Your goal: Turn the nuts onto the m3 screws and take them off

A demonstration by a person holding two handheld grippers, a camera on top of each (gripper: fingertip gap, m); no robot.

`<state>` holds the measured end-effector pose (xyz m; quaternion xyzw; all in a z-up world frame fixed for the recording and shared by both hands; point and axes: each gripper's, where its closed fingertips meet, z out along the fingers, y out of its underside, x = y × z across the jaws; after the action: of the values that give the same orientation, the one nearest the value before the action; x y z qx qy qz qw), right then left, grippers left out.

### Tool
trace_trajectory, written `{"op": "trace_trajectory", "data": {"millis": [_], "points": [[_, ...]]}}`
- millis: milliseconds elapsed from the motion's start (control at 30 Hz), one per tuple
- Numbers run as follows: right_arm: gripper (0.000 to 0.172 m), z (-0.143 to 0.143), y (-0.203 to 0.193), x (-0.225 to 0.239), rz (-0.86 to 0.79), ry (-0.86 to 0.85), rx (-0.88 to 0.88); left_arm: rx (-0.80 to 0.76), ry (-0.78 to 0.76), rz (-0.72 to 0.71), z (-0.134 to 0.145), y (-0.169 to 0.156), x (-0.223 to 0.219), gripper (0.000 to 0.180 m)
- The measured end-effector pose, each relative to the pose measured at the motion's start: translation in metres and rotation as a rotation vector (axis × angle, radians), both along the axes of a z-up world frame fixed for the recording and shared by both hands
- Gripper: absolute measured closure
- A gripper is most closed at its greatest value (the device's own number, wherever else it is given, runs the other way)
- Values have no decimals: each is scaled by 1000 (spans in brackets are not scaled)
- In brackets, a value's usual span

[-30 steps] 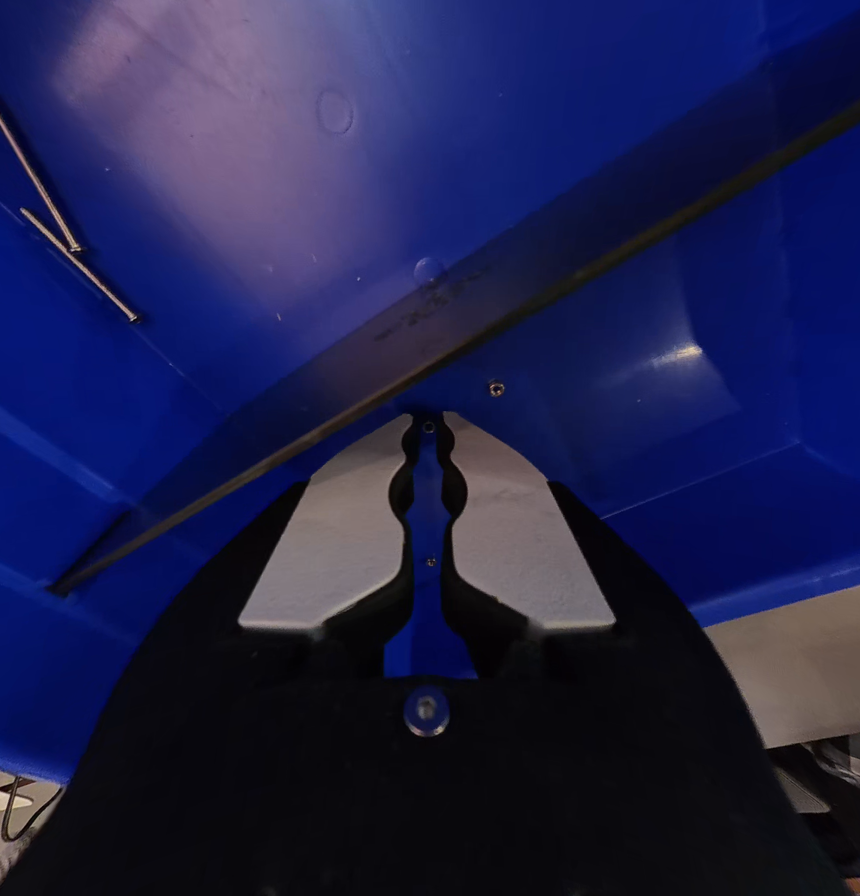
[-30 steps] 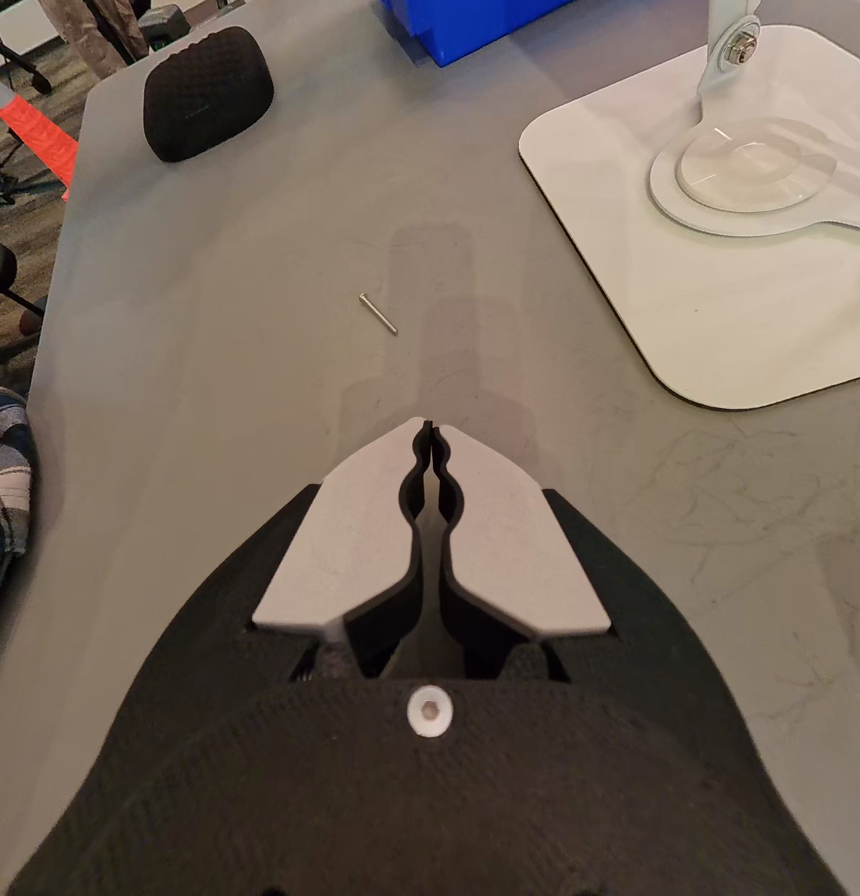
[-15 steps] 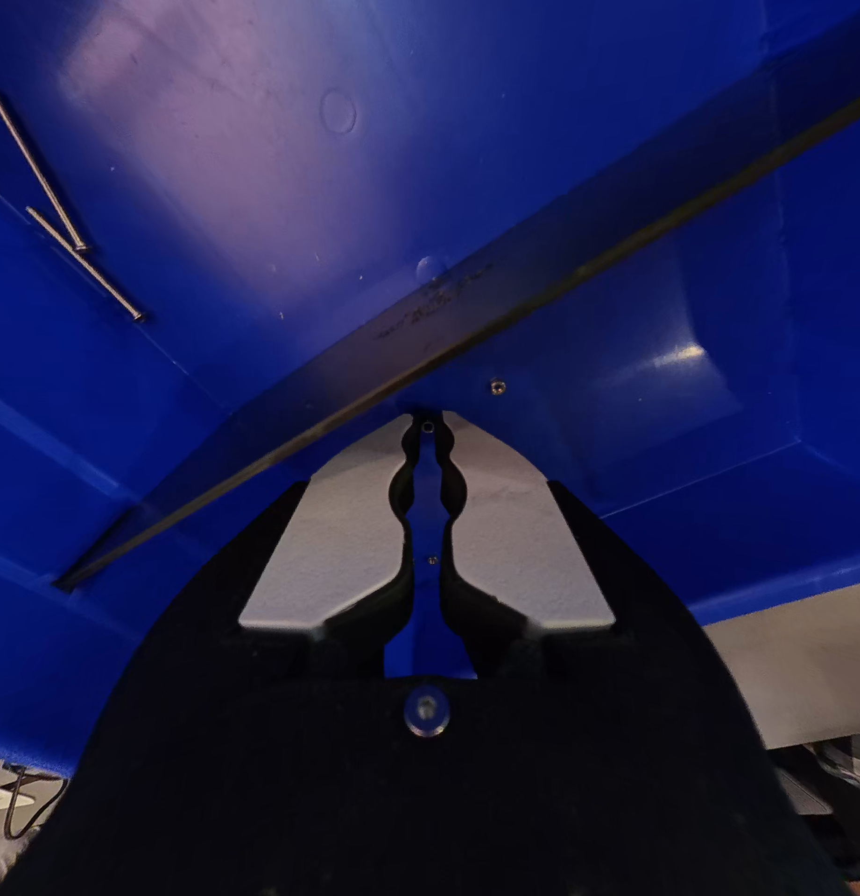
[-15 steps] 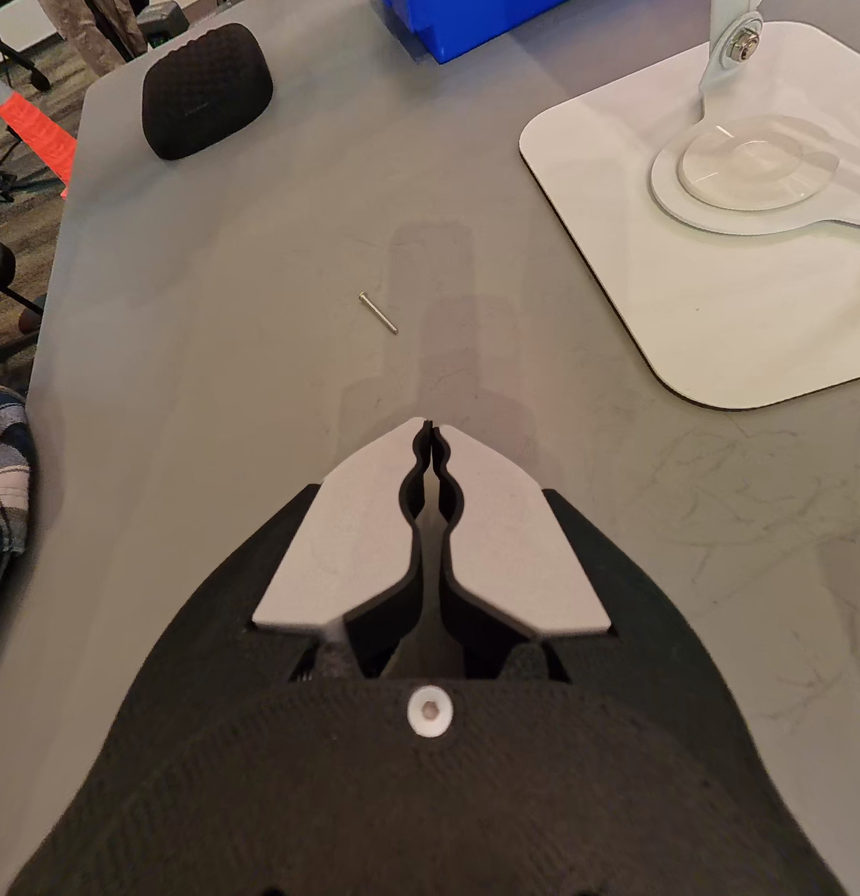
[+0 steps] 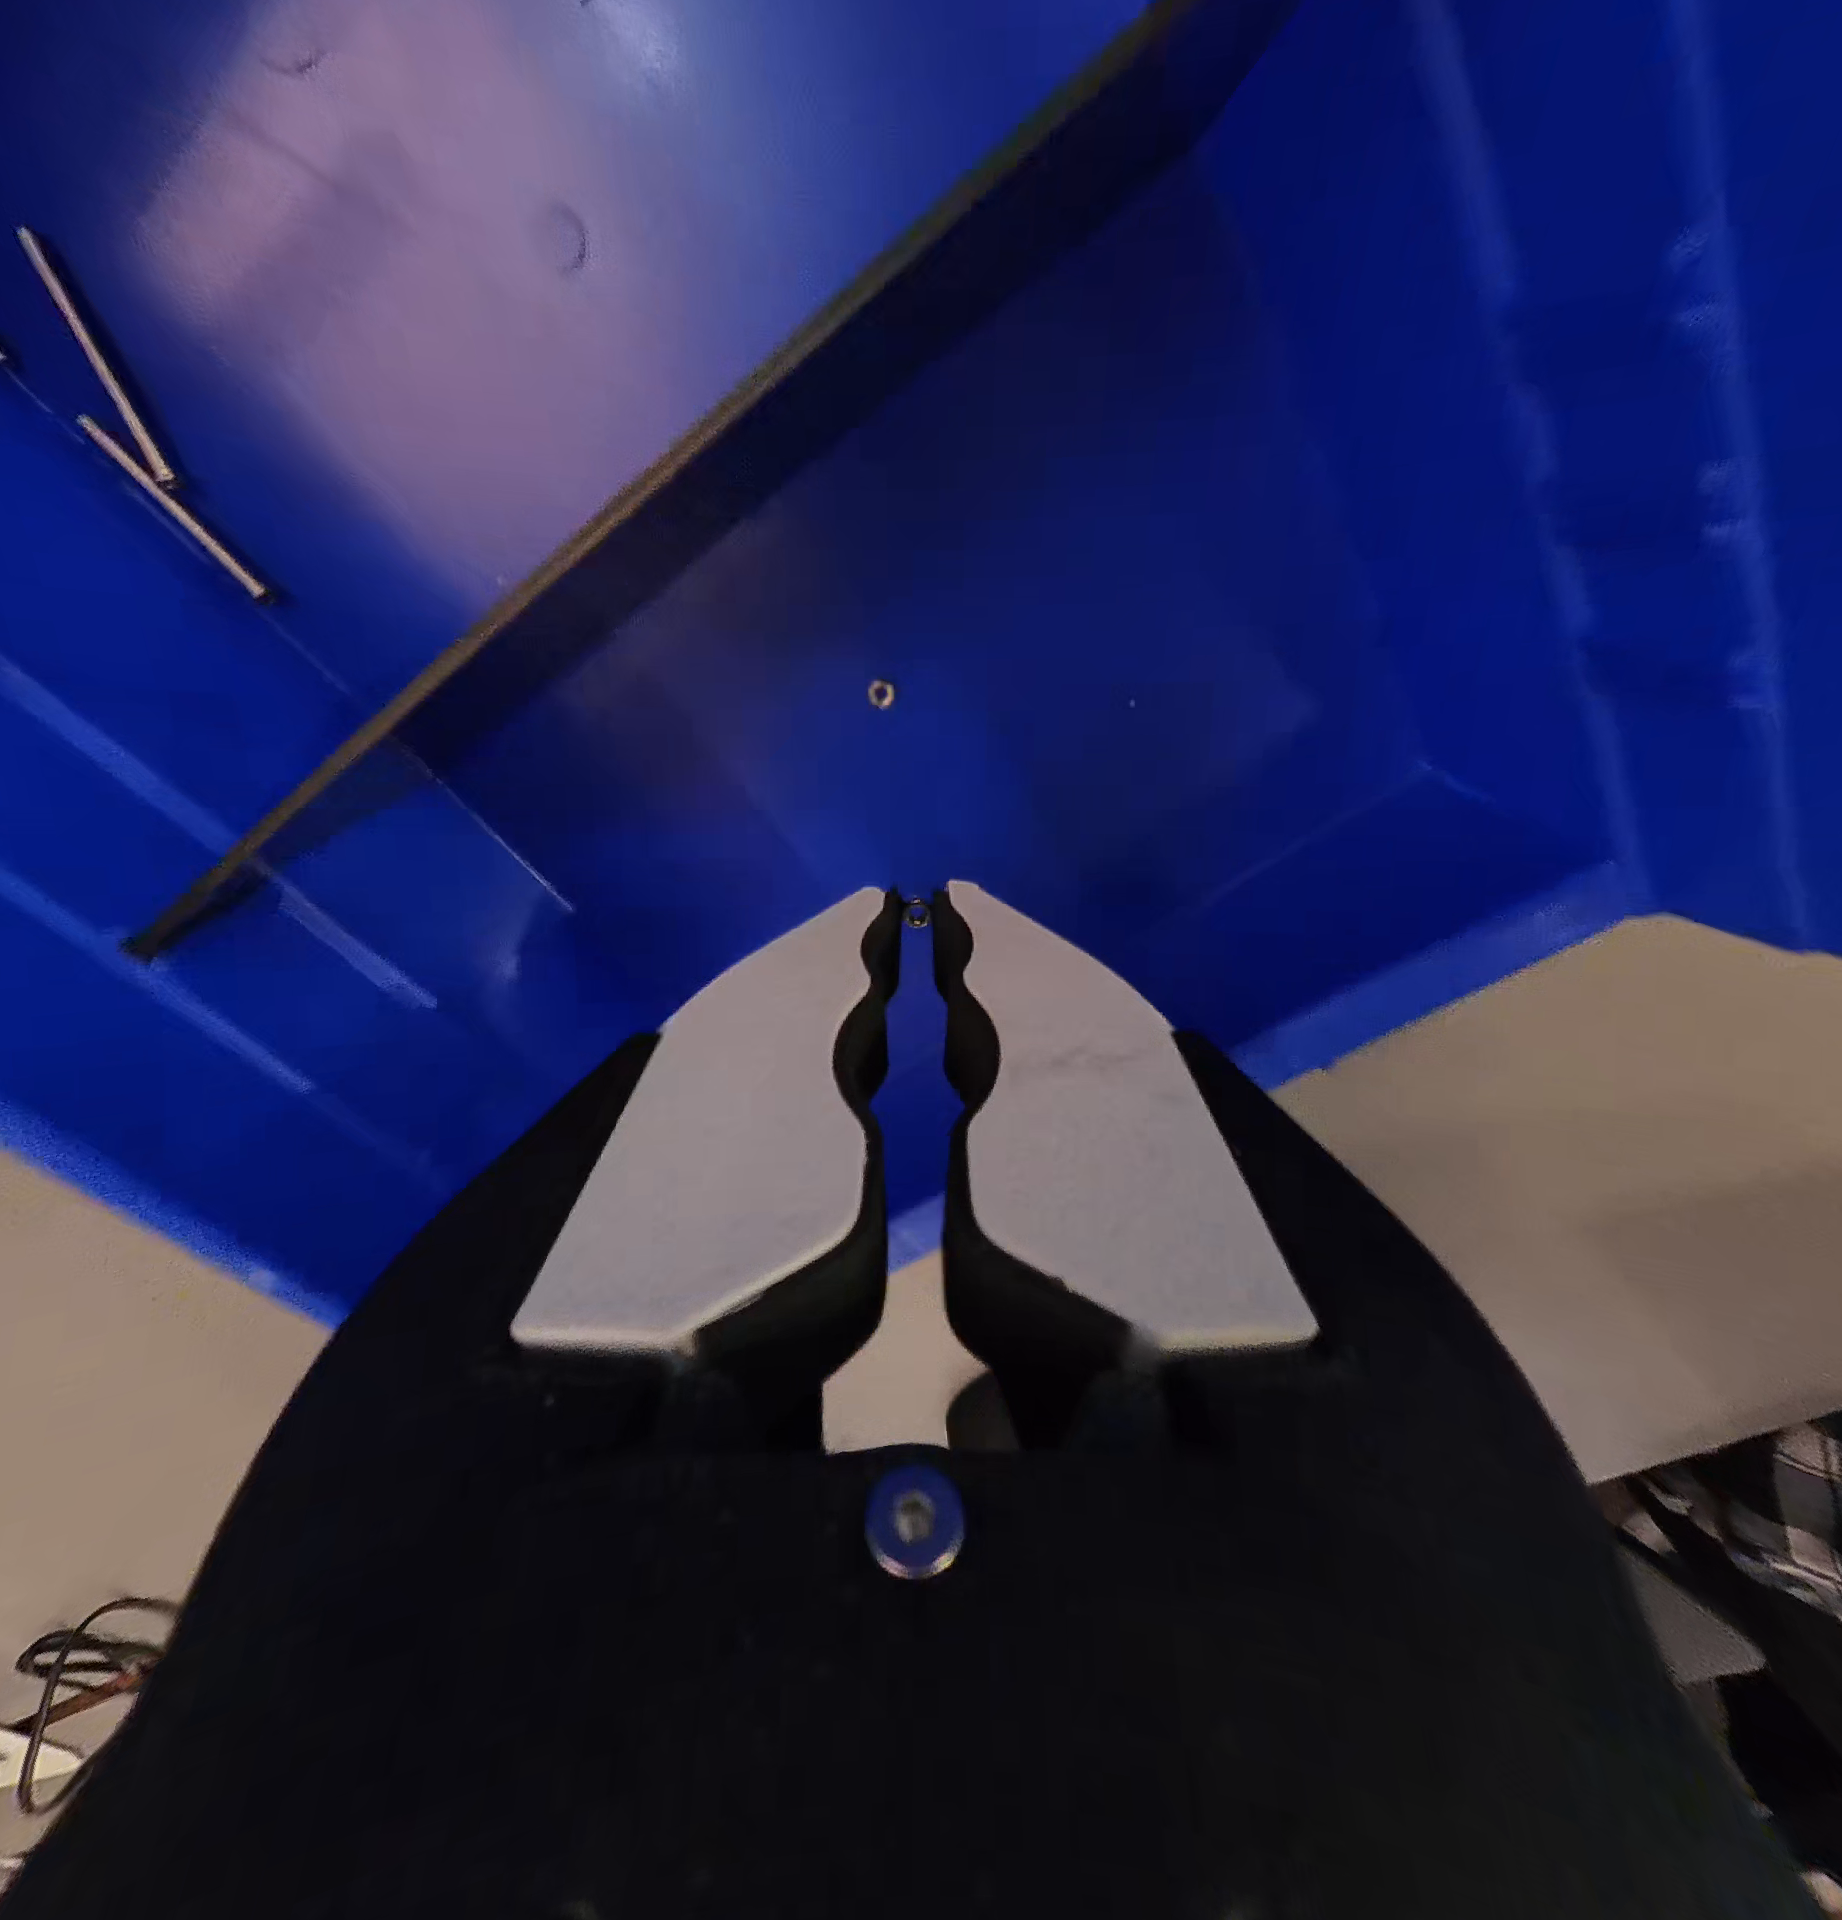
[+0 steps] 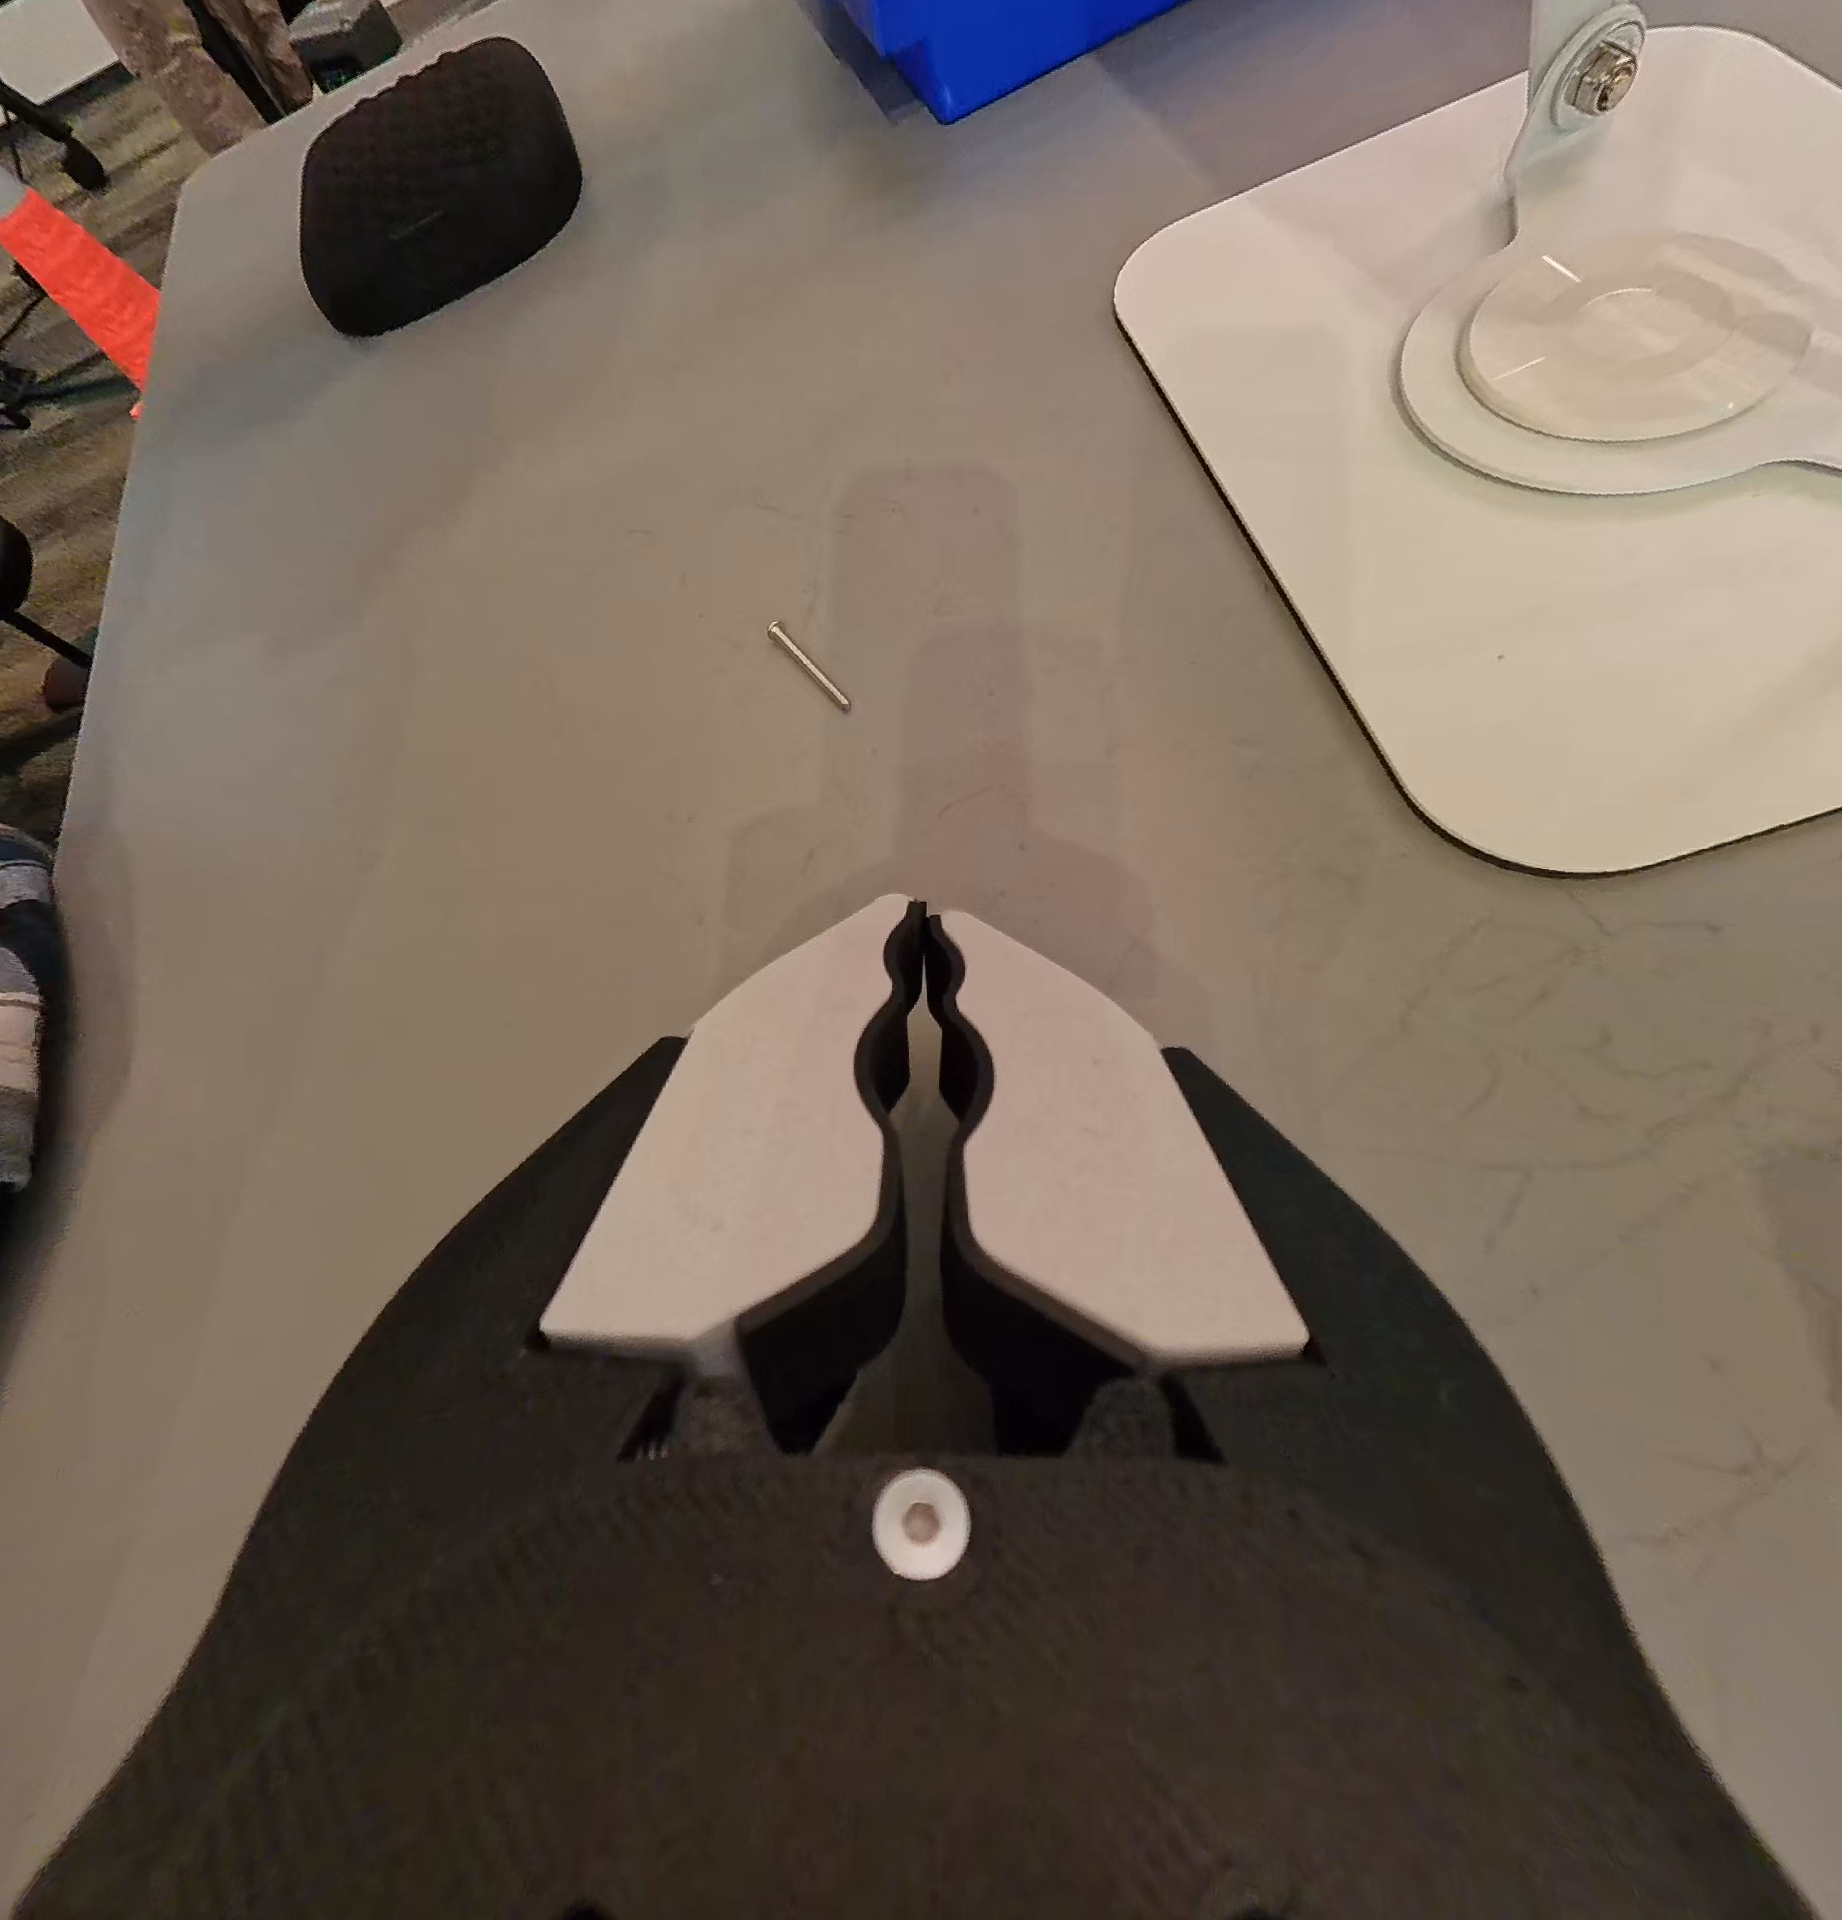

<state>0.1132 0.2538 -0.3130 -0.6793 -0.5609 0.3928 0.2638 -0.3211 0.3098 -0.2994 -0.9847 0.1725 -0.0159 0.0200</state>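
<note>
Cut off, blurred, too small

Blue bin cropped on several sides; long screws smeared (one cut at the left edge); tiny nut between left fingertips, grip too small to judge; white plate clipped right.

— Left gripper: build?
— Broad black body that flares toward the camera. Two pale grey fingers taper to points, with wavy black inner edges. One shiny round screw sits on the centre line.
— Right gripper?
— Same pattern: a black body with a fine ridged texture, pale grey fingers with black wavy linings, and a white round screw cap at centre.
</note>
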Motion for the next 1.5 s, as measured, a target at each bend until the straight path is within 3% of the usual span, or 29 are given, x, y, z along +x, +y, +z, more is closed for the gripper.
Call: {"op": "trace_trajectory", "data": {"millis": [267, 467, 867, 1000, 1067, 1267, 1433, 1500], "points": [[172, -1, 0, -1, 2, -7, 9, 57, -15, -55, 43, -43, 35, 176], [172, -2, 0, -1, 2, -11, 18, 97, -38, -170, 51, -77, 97, 175], [172, -3, 0, -2, 3, -14, 20, 52, -167, -592, 2, -122, 301, 176], [172, -2, 0, -2, 3, -11, 17, 41, -98, -724, -28, -121, 342, 176], [172, -3, 0, -2, 4, -13, 17, 19, -137, -742, -41, -123, 360, 176], [172, -4, -1, -3, 9, -21, 20, 34, -144, -755, -46, -117, 375, 176], [172, -5, -1, -3, 10, -23, 19, 58, -131, -748, -42, -114, 372, 156], [172, -5, -1, -3, 10, -22, 18, 132, -96, -759, -34, -105, 366, 157]]}}
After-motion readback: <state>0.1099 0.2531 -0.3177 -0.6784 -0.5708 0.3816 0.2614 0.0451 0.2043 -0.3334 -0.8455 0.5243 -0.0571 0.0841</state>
